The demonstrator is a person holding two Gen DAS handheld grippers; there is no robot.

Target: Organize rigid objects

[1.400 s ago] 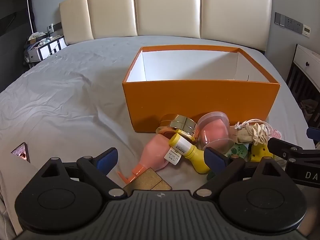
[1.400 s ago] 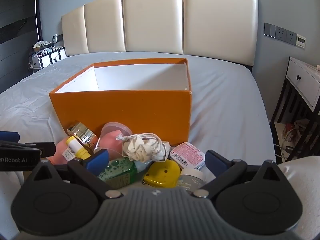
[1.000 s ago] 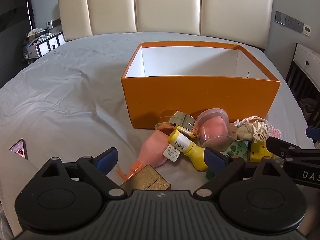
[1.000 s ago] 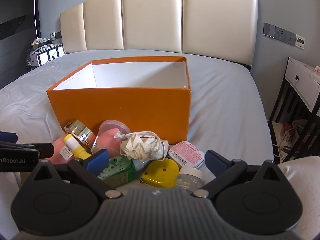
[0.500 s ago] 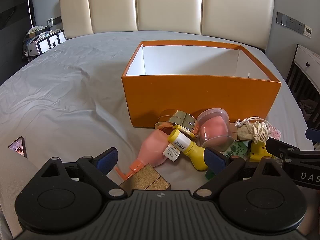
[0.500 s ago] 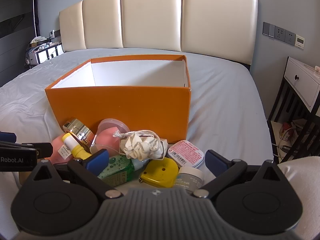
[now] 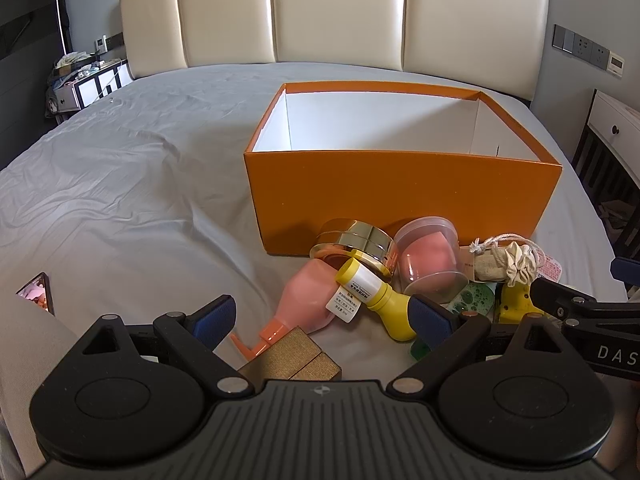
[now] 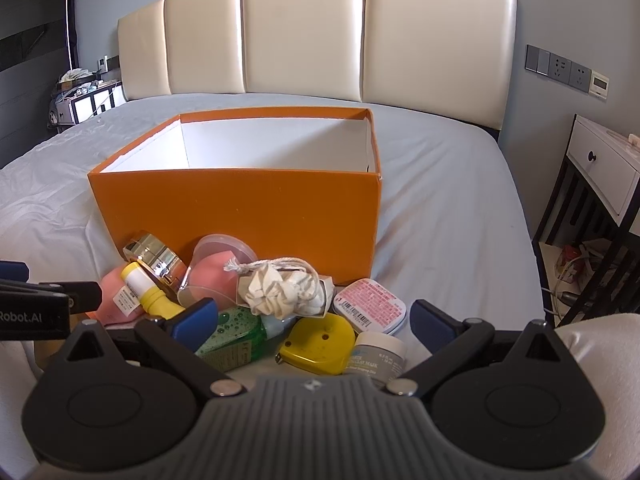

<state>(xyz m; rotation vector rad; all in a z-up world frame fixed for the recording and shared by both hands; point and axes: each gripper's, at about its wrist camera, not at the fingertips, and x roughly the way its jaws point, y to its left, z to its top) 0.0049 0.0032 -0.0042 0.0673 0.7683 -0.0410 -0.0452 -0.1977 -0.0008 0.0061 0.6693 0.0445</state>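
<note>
While an open orange box [image 7: 400,192] is sitting on a grey bed sheet [image 7: 120,200], its white inside showing nothing in it, a heap of small items is lying just in front of its near wall. Both tongs are hovering low over that heap with their blue-padded fingers spread wide and gripping nothing: the left gripper [image 7: 322,318] is pointing at the heap's left end, and the right gripper [image 8: 314,320] is facing its right end.

At the left end, a gold jar [image 7: 356,246] is leaning against the box, a yellow bottle [image 7: 374,300] is lying across a pink pump bottle [image 7: 308,300], and a gold-brown box [image 7: 292,362] is resting nearest the left tongs. Beside the jar, a clear tub [image 7: 430,258] holding something pink is tipping on its side.

From the right wrist view, a cream drawstring pouch [image 8: 284,288] is sitting on top of the heap, touching the tub. Below it, a green gel bottle [image 8: 236,338], a yellow tape measure [image 8: 318,344], a pink-labelled tin [image 8: 370,306] and a small grey jar [image 8: 378,354] are crowding together between the right tongs' fingers.

A padded cream headboard [image 8: 320,36] is standing behind the bed.
</note>
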